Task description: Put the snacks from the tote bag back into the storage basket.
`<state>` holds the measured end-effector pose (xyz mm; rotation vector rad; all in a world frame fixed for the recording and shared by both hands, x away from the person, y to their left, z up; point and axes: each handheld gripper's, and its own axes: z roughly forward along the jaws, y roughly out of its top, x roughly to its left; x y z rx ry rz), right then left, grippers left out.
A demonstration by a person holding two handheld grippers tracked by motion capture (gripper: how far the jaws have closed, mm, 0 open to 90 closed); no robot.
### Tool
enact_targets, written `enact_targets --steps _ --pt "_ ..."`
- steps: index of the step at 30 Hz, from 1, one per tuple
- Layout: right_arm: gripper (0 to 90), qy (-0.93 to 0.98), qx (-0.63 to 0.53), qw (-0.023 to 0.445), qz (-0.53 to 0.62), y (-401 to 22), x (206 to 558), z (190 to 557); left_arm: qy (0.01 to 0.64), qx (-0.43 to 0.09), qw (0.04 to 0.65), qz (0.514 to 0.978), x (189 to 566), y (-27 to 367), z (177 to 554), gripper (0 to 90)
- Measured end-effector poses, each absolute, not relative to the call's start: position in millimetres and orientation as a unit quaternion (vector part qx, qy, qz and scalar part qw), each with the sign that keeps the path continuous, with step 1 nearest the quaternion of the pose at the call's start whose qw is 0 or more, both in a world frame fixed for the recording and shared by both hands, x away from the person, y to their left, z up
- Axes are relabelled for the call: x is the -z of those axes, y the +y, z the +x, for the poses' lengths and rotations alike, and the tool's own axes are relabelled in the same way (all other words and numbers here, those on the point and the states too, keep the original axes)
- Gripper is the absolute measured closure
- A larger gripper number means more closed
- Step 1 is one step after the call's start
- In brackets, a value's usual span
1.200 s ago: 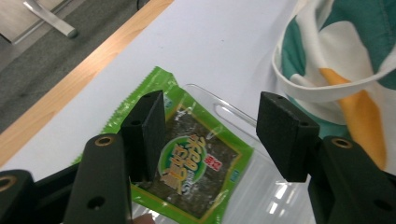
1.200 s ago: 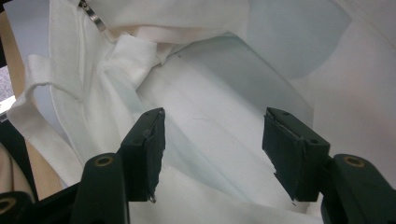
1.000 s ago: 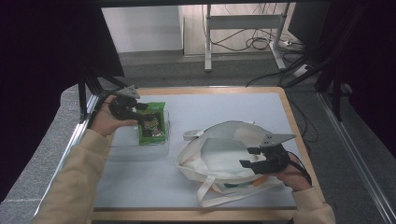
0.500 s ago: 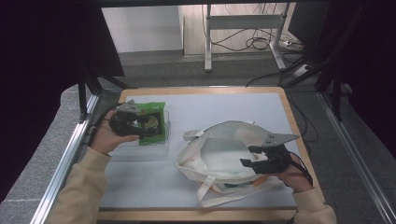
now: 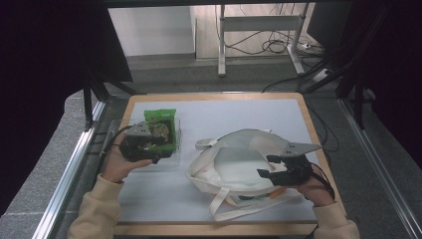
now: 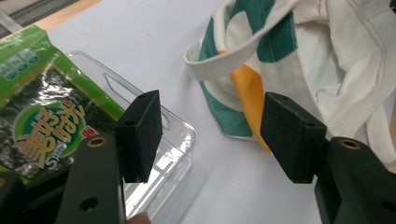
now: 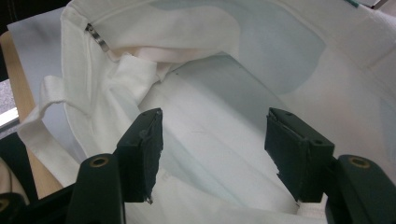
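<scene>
Lying open-mouthed, cream tote bag point(image 5: 234, 167), green-orange print, limp straps

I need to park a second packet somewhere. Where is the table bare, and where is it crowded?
Bare: the far strip of the table beyond the tote bag, and the near-left corner between the left sleeve and the bag's straps. Crowded: the left edge with the clear tray and seaweed packet, and the bag's right side.
</scene>
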<state>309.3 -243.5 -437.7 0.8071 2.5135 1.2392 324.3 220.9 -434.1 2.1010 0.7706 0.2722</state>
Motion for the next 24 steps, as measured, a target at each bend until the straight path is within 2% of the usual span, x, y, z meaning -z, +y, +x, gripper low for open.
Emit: enact_targets --steps 14,24 --pt "35.5 0.856 -0.418 0.117 0.281 -242.4 440.6 310.1 0.299 -0.109 0.421 0.849 442.8 218.8 304.1 38.1" --pt "34.7 0.852 -0.424 0.115 0.284 -246.1 441.1 311.7 0.303 -0.107 0.425 0.846 443.5 219.1 305.3 37.3"
